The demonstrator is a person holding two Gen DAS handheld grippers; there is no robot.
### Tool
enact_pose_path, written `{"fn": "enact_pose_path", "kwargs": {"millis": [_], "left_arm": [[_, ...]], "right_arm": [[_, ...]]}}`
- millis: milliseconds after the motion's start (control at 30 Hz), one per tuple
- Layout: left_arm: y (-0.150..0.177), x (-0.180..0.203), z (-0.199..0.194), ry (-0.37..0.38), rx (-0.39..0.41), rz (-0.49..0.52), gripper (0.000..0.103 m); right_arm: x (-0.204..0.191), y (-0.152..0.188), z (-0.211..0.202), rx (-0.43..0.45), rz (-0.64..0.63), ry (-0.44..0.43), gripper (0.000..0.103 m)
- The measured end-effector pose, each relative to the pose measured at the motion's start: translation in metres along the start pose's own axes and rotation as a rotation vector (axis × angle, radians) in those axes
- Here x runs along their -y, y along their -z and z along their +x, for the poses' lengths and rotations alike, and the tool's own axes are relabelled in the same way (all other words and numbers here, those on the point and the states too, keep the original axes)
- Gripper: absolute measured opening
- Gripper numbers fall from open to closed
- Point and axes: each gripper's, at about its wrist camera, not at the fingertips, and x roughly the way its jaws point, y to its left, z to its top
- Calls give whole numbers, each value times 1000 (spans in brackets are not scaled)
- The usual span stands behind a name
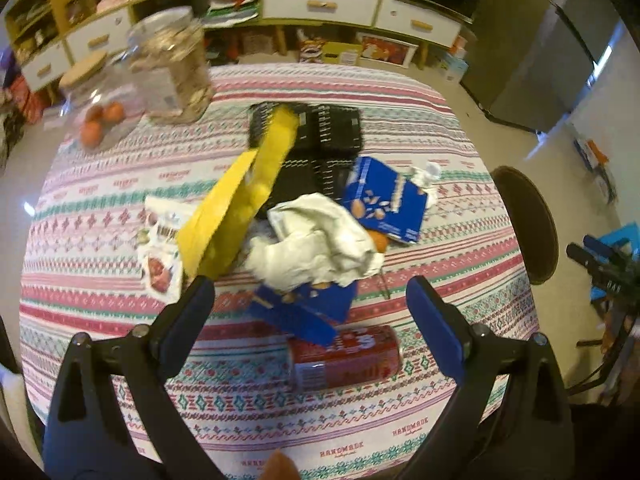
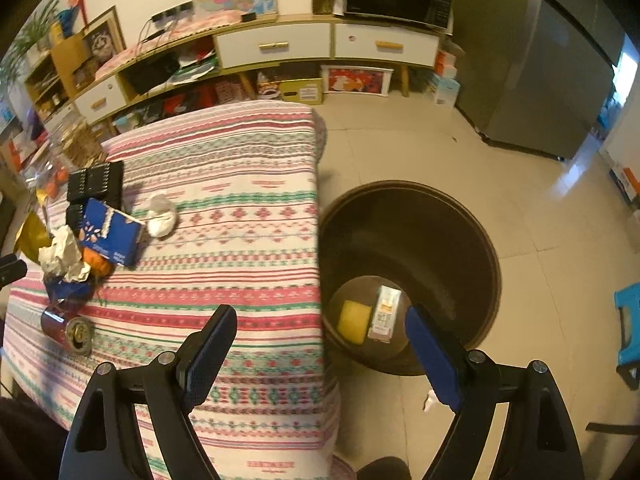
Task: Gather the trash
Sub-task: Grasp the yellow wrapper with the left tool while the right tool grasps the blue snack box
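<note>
Trash sits heaped on the striped tablecloth [image 1: 400, 92]: crumpled white paper [image 1: 320, 240] on top, a torn blue carton [image 1: 386, 200] beside it, a second blue carton [image 1: 308, 312] half buried under the paper, and a red can [image 1: 348, 356] lying on its side. Something orange peeks out under the paper, too hidden to name. A yellow bag [image 1: 236, 208] is smeared by blur. The left gripper [image 1: 310, 308] hangs spread wide above the heap, gripping nothing. The right gripper [image 2: 320, 334] is likewise released and empty, over the table edge and a dark bin [image 2: 440, 216] on the floor holding a yellow sponge-like piece [image 2: 354, 320] and a small box [image 2: 385, 312].
</note>
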Motion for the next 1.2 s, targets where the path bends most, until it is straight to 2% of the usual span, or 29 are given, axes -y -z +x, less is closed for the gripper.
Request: {"fn": "enact_pose_path", "kwargs": {"millis": [167, 300, 367, 433, 567, 700, 900, 967, 1033, 1200], "left_arm": [[-1, -13, 1, 27, -16, -56, 96], [-2, -15, -1, 117, -24, -91, 96], [-3, -13, -1, 167, -31, -104, 93], [-5, -13, -5, 187, -15, -118, 92], [-12, -17, -18, 159, 46, -113, 92], [-15, -20, -16, 72, 65, -48, 91], [-12, -30, 8, 39, 4, -22, 69], [-12, -34, 13, 35, 7, -19, 51], [-14, -38, 17, 39, 8, -18, 38], [-18, -51, 9, 45, 52, -63, 26]], "right_arm": [[-24, -6, 6, -6, -35, -10, 87], [-37, -9, 10, -12, -52, -19, 87], [-42, -10, 12, -16, -59, -20, 87], [-46, -10, 14, -18, -65, -22, 87], [-54, -11, 15, -18, -66, -34, 87], [-64, -13, 15, -16, -82, -50, 87], [-81, -16, 17, -13, -104, -63, 87], [-87, -17, 17, -10, -108, -68, 87], [-94, -18, 18, -7, -111, -76, 87], [-116, -22, 22, -3, -139, -110, 87]]}}
